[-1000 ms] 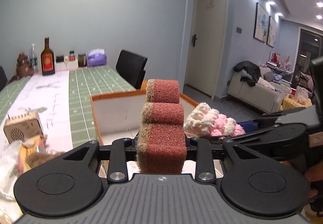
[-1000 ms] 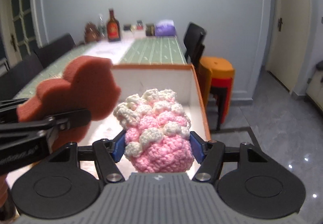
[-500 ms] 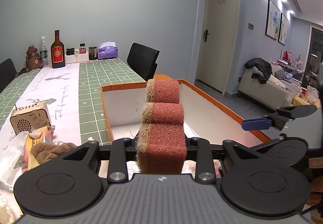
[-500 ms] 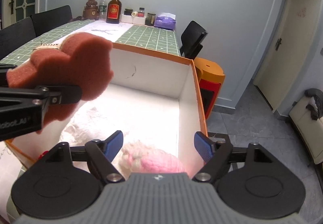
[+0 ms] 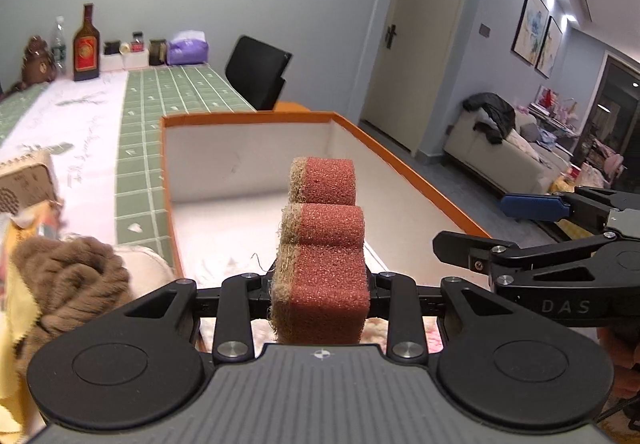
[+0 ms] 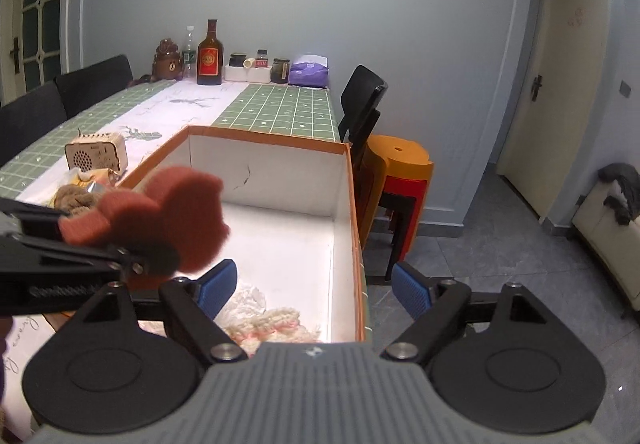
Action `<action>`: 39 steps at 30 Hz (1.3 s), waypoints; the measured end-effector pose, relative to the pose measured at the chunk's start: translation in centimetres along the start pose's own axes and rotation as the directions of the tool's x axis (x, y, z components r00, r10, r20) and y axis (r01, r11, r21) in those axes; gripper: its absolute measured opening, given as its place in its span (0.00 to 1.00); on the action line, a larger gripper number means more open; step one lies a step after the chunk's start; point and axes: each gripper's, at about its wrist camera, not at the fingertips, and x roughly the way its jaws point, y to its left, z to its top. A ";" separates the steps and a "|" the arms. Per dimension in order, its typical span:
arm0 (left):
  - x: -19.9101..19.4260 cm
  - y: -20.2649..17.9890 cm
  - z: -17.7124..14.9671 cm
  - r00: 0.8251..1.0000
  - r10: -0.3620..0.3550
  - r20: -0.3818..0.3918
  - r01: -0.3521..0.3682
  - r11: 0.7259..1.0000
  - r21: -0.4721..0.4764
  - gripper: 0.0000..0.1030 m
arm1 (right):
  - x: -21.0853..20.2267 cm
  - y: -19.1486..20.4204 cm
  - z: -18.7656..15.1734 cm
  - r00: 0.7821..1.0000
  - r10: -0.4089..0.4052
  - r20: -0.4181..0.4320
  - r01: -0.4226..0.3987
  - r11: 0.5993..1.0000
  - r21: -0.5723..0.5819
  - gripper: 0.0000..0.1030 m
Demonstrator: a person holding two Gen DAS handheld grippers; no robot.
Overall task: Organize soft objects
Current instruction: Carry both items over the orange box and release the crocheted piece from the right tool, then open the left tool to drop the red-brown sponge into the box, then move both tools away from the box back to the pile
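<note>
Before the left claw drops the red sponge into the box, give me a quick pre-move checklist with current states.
1. Left claw gripping red sponge: ok, pads pressed on its lower end.
2. Sponge over the orange-rimmed box: ok in both views.
3. Right claw empty: ok, jaws have just been opening, nothing between them.
4. Pink and white crochet piece inside the box: ok, lying at the near end.
5. Right claw out of the drop path: cannot tell; it sits close beside the sponge.
6. Free floor in the box: ok, far half bare.

One red sponge; one orange-rimmed box; one pink crocheted piece; perhaps two bottles
</note>
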 end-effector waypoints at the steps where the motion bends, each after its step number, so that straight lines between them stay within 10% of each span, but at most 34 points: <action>1: 0.3 -0.1 0.1 1.000 -0.008 -0.004 0.008 1.000 -0.001 0.35 | 0.0 0.0 -0.1 1.000 0.004 -0.001 -0.004 1.000 0.003 0.81; 7: 1.9 0.3 0.2 0.997 -0.062 -0.051 0.059 0.997 -0.052 0.36 | 0.5 0.0 -0.7 1.000 -0.006 -0.006 0.006 1.000 0.000 0.80; 16: -0.4 0.0 0.2 0.999 -0.016 0.042 0.017 1.000 -0.020 0.71 | 0.6 -1.0 -1.1 1.000 0.009 -0.017 -0.008 0.998 0.058 0.81; 28: -3.8 0.4 -0.1 0.989 0.066 0.132 -0.070 0.997 0.023 0.75 | 0.0 0.8 -0.6 0.999 0.033 0.003 -0.033 0.999 0.039 0.81; 39: -5.8 -0.3 -0.6 0.969 0.141 0.204 -0.149 0.988 0.027 0.78 | -2.3 2.7 -0.6 0.981 -0.132 0.140 0.120 0.989 0.090 0.92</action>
